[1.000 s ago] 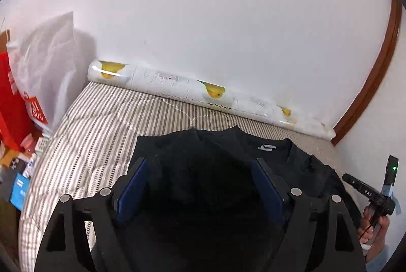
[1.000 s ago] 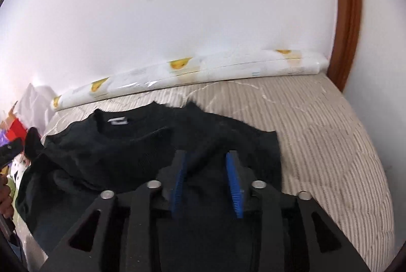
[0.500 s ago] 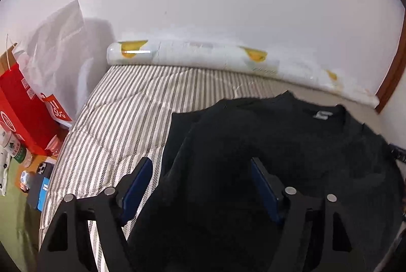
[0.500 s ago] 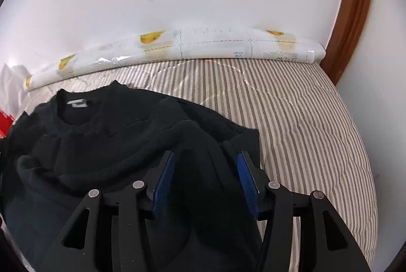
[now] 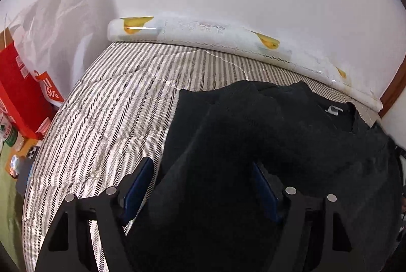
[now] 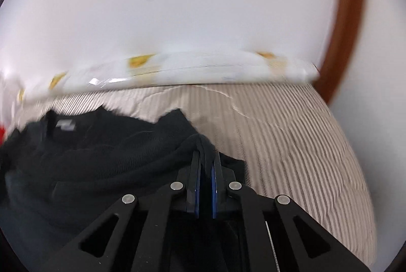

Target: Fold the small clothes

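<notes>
Light: soft, even indoor light is filling both views.
Shadow: the white bag (image 5: 54,26) is casting one on the wall.
Blur: motion is smearing the right wrist view.
Edges: fisheye bending, dark corners.

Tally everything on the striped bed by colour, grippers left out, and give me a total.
Black: 1, the sweater, lying crumpled on the striped mattress.
White with yellow print: 1, the long plastic-wrapped roll along the wall.
Total: 2.
</notes>
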`<state>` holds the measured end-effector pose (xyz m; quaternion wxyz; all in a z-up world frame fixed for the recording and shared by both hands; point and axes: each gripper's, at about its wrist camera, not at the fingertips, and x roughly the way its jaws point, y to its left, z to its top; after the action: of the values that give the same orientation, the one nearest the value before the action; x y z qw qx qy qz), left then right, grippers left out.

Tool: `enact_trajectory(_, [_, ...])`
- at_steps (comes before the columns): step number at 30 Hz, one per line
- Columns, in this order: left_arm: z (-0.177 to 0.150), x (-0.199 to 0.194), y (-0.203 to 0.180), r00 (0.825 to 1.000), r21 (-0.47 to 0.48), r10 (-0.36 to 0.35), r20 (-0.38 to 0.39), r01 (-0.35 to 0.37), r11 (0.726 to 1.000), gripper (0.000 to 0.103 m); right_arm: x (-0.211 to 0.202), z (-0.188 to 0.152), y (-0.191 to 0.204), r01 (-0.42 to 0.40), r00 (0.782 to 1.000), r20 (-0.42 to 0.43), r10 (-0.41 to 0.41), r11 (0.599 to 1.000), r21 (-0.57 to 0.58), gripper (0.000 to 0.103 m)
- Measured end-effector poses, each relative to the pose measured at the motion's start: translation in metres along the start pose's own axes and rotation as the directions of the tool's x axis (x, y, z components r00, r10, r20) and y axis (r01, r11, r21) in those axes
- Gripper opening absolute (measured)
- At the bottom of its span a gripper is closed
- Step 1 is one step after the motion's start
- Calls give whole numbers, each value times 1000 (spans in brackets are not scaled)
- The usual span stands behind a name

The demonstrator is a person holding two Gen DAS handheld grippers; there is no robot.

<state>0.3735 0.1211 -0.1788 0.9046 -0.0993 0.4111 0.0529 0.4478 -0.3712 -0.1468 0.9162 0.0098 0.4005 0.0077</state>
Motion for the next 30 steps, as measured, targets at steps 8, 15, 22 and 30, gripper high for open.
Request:
enact_trajectory(8, [-8,-17,2,999,5,30,14,-30,1000,75,7,2,11,38,994,-99,-43,998,-52,28])
enact_trajectory(15, [-36,-48,24,999,-16,34,0,-34,999,75,-44,-14,33,-17,998,-63,14,998,-55,35])
enact_trajectory(22, [-79,-91,47,1000,-49,24,3,-23,999,75,-82,-46,92,-119,992,-62,113,988,-101,38])
enact_trajectory(30, [-129,-130,74,997,-146,-80,-1,79,986,74,-118,-85,147,-211,977,-53,205,967,-145,38])
